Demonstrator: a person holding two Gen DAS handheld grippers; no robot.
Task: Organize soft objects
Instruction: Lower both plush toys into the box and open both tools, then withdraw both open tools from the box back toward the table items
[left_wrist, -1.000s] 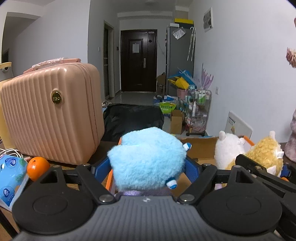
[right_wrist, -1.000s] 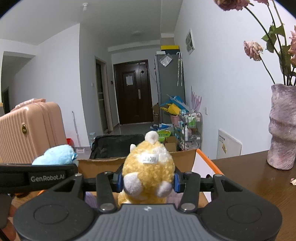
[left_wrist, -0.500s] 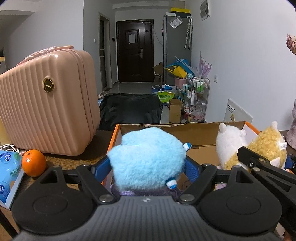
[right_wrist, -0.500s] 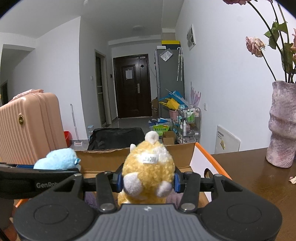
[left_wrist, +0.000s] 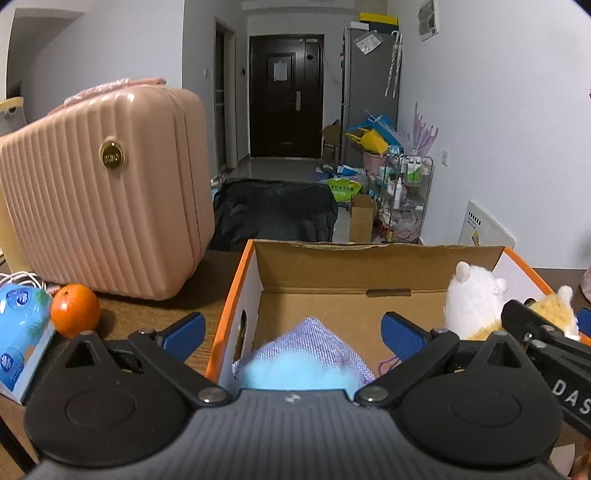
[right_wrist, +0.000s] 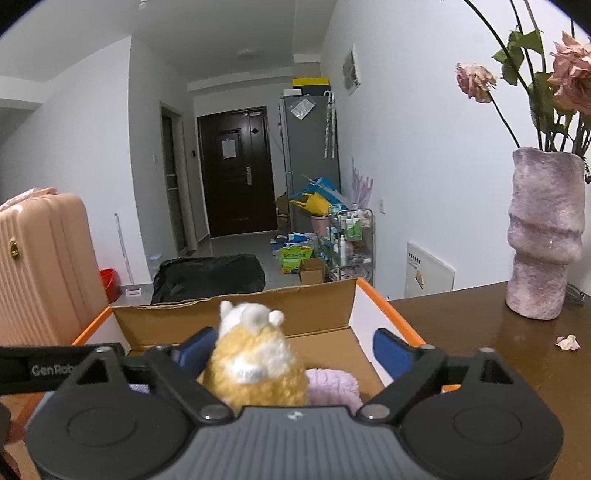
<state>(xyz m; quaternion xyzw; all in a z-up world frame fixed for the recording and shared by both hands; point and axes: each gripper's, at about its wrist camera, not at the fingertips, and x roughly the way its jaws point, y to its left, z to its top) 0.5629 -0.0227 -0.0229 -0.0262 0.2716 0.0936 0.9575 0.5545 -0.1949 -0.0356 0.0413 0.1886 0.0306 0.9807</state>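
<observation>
Release step, both grippers, over the cardboard box (left_wrist: 376, 266).

Left wrist view: left gripper (left_wrist: 293, 332) is spreading its jaws wide, blue pads well apart and pressing on nothing. Blue plush toy (left_wrist: 295, 373) is dropping low between them, blurred, onto a purple knitted cloth (left_wrist: 314, 339) inside the box. White plush toy (left_wrist: 474, 306) is sitting at the box's right side. Pink suitcase (left_wrist: 107, 199), orange (left_wrist: 75, 311) and tissue pack (left_wrist: 20, 332) are standing outside the box, on the table.

Right wrist view: right gripper (right_wrist: 293, 350) is likewise opening, pads clear of the yellow plush toy (right_wrist: 258, 365), which is sinking, blurred, between them beside a pink soft item (right_wrist: 332, 387) in the box. Vase (right_wrist: 543, 236) is standing well apart on the table.

Next move, as judged: both grippers lifting back clear of the box walls, without snagging fur, then seeking any soft object not yet boxed.
</observation>
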